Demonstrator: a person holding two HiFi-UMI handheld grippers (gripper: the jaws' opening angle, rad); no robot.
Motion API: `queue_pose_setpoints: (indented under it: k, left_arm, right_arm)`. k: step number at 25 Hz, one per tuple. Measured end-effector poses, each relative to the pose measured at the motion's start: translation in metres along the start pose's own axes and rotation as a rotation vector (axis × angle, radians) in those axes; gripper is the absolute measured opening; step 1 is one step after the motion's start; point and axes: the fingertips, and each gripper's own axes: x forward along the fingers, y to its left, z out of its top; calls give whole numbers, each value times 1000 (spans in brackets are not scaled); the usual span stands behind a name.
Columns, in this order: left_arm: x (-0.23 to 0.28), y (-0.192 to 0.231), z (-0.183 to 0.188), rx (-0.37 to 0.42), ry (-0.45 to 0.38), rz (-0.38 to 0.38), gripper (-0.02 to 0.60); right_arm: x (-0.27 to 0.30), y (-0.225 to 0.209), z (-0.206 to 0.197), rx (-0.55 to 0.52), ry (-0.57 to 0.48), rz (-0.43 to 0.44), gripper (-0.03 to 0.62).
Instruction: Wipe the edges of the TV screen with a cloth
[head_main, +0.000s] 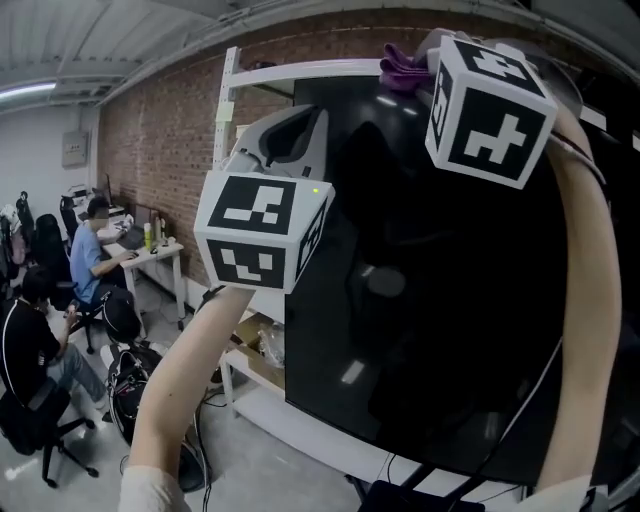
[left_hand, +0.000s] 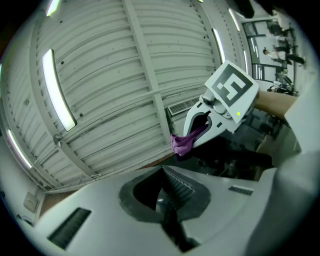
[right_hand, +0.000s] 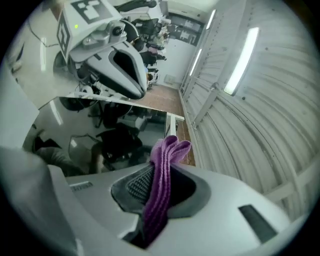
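The purple cloth (right_hand: 162, 170) is clamped, folded, between the closed jaws of the right gripper (right_hand: 159, 187) and is held at the top edge of the TV screen (head_main: 440, 300); contact with that edge cannot be confirmed. In the head view these jaws are hidden behind the marker cube (head_main: 490, 110). The left gripper (left_hand: 167, 200) is raised near the screen's upper left corner, its jaws pressed together with nothing between them. The screen's lower edge is cut off.
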Motion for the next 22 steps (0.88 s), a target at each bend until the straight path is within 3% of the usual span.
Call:
queue_pose_setpoints:
  k: [3, 6, 10, 17, 22]
  left_arm:
    - [-2, 1, -9, -8, -16, -22, 15]
    - [2, 4, -23, -52, -24, -43, 15]
    - [16, 7, -29, -142, -75, -92, 15]
    - [11, 31, -39, -117, -149, -206, 15]
    - [12, 64, -54, -188, -174, -259, 15]
  right_arm:
    - [-4, 3, 3, 65, -41, 27, 61]
    - [0, 6, 14, 50, -32, 40, 61]
    - [12, 2, 30, -18, 37, 36, 61]
    - [55, -1, 81, -92, 126, 30, 61]
    - [89, -1, 101, -132, 218, 52, 61]
